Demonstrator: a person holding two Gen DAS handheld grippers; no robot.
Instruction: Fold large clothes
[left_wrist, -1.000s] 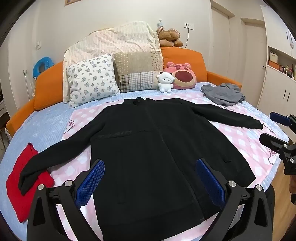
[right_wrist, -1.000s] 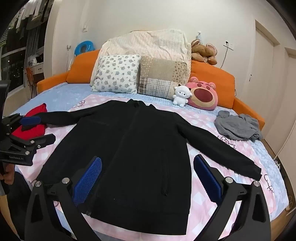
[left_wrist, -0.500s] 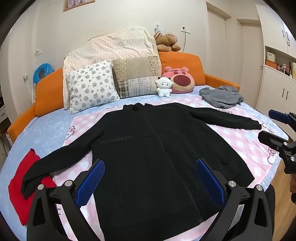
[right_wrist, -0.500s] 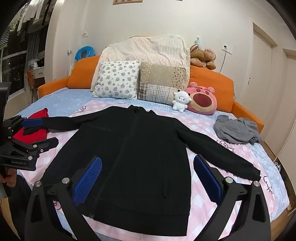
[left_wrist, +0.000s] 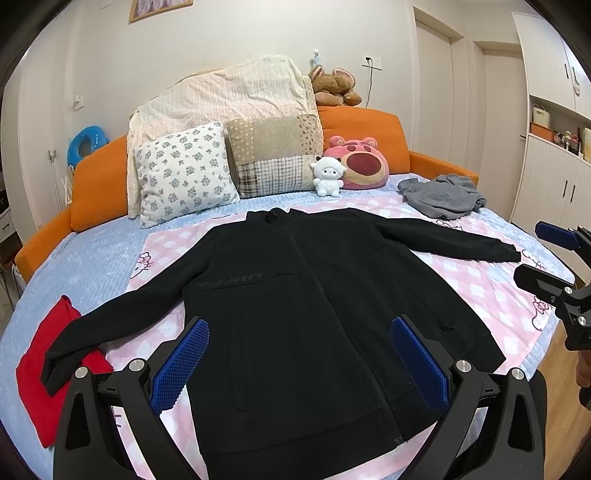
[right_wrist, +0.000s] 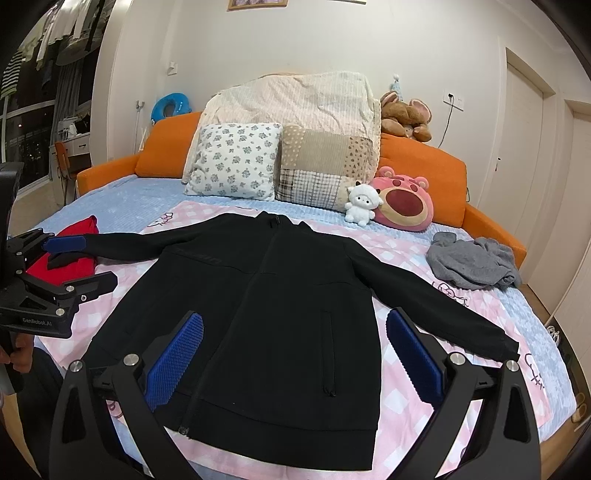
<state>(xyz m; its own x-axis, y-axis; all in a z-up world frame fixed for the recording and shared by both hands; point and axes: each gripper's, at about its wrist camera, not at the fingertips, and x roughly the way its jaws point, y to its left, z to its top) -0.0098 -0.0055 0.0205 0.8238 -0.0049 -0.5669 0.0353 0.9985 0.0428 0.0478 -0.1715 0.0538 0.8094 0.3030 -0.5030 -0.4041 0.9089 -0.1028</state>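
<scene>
jacket (left_wrist: 317, 317) status: black zip-front, lying flat and face up on the pink checked sheet (left_wrist: 480, 288) of the bed (left_wrist: 85, 258), collar toward the pillows, hem toward the near edge. both sleeves are spread out to the sides. no fold is visible anywhere, so the task looks to be at its very start: spreading appears done, folding all still ahead.

left gripper (left_wrist: 299, 363) hovers over the lower part of the jacket, jaws wide apart with nothing between them. right gripper (right_wrist: 293, 362) likewise, jaws wide apart and empty, above the hem region. neither one touches the cloth as far as the views show.

left sleeve cuff lies over the edge of a red garment (left_wrist: 40, 376) (may drag it when lifted). right sleeve cuff ends on the sheet, apart from the grey garment (right_wrist: 472, 264) heaped farther up the bed.

remaining, by my estimate: bring each sleeve in across the body, then fold the body over. likely first grasp is a sleeve cuff or shoulder; the fabric looks thick and should hold a crease poorly.
</scene>
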